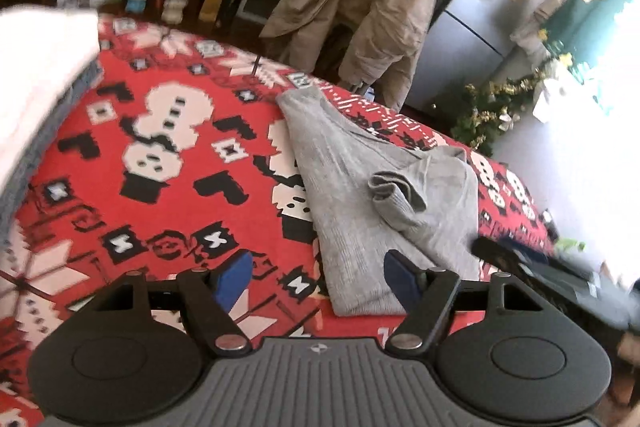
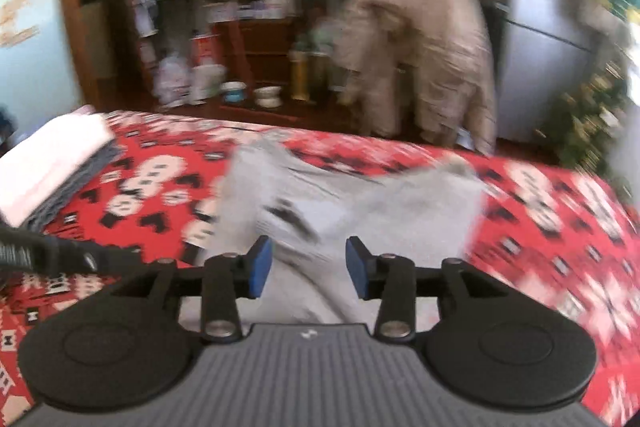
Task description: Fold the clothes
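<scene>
With the grey sweater [image 1: 360, 187] lying half-folded on the red patterned bed cover [image 1: 160, 147], both the left hand-held gripper [image 1: 316, 279] and right hand-held gripper [image 2: 308, 267] stand apart and empty, so each should pinch one bottom corner squarely before lifting the hem over evenly.

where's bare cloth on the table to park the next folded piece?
Widest free patch: red patterned tablecloth between the white and grey folded stack at the left edge and the grey sweater. A narrower strip lies right of the sweater, toward the table's edge. Crowded: the middle, under the sweater, where both tools hover.
</scene>
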A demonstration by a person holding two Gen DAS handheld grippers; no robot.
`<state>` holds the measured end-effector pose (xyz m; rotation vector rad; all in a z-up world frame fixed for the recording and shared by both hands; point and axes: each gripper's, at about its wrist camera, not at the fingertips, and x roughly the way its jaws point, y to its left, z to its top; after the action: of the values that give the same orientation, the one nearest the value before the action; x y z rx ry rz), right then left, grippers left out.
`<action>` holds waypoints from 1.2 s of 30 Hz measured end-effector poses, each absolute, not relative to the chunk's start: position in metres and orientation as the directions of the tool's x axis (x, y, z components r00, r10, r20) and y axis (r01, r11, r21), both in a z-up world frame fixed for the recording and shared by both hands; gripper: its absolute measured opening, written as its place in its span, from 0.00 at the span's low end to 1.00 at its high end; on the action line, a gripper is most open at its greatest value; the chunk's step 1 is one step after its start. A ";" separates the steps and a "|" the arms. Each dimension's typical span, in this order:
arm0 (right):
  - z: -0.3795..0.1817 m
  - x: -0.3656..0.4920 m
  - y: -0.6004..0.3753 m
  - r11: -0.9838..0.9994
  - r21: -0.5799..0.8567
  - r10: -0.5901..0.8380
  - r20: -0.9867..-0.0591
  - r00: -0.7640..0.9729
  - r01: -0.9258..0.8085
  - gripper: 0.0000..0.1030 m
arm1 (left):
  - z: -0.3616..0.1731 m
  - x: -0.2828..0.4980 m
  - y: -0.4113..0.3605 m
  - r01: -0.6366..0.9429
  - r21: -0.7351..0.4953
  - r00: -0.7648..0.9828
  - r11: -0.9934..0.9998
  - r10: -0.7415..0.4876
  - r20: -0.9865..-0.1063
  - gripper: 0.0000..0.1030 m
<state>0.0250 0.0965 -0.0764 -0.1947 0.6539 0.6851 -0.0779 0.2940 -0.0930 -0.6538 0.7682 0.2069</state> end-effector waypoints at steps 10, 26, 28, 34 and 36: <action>-0.116 0.069 0.025 0.892 0.283 0.438 -0.735 0.517 -0.354 0.34 | -0.117 -0.042 0.283 -0.414 -0.513 0.646 0.752 -0.155 -0.748 0.46; -0.099 0.054 0.026 0.856 0.351 0.500 -0.750 0.434 -0.380 0.05 | -0.076 -0.062 0.251 -0.398 -0.424 0.582 0.814 -0.134 -0.802 0.05; -0.091 0.043 0.015 0.845 0.353 0.511 -0.754 0.413 -0.400 0.05 | -0.069 -0.080 0.240 -0.387 -0.408 0.572 0.827 -0.131 -0.810 0.05; -0.084 -0.016 -0.026 0.815 0.315 0.504 -0.799 0.328 -0.486 0.05 | -0.075 -0.144 0.203 -0.359 -0.372 0.517 0.856 -0.149 -0.843 0.05; -0.084 -0.038 -0.040 0.807 0.300 0.495 -0.814 0.304 -0.509 0.05 | -0.080 -0.166 0.192 -0.351 -0.358 0.497 0.865 -0.152 -0.854 0.05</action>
<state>-0.0378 -0.0397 -0.0845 -0.0151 1.0725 0.6647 -0.1662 0.1915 -0.0798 -0.5363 1.0571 0.1272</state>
